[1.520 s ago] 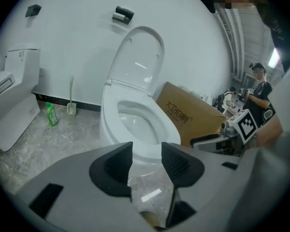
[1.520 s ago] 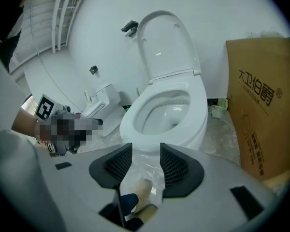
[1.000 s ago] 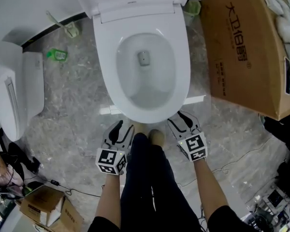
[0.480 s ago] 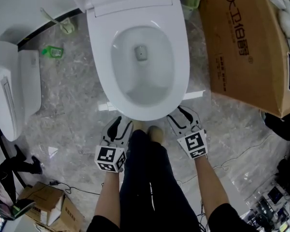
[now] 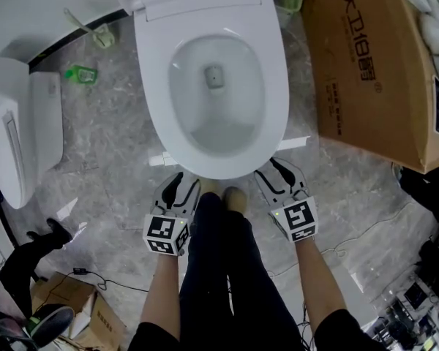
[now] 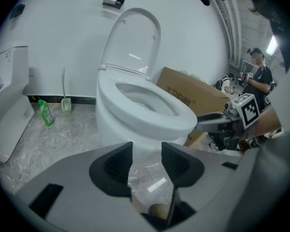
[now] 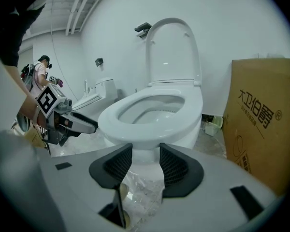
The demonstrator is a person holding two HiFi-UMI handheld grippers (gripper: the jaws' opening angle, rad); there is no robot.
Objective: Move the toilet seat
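Note:
The white toilet has its seat (image 5: 275,101) lying flat on the bowl and its lid (image 5: 197,0) raised against the tank. In the gripper views the seat ring (image 6: 152,117) (image 7: 135,121) is ahead and above the jaws, apart from them. My left gripper (image 5: 181,190) (image 6: 146,161) hangs low at the bowl's front left, open and empty. My right gripper (image 5: 279,175) (image 7: 146,161) is at the front right; its jaws are closing with nothing between them. Only floor and crumpled plastic film show through both gaps.
A big cardboard box (image 5: 373,72) stands close on the right. A second toilet (image 5: 22,137) lies at the left, with a green bottle (image 5: 80,73) and a brush (image 5: 102,36) near the wall. My legs and shoes (image 5: 219,199) stand between the grippers. Another person's shoes (image 5: 47,232) are at lower left.
Both grippers stay at the bowl's front, barely shifted. The head view has drifted a little. The other person's feet at lower left have moved.

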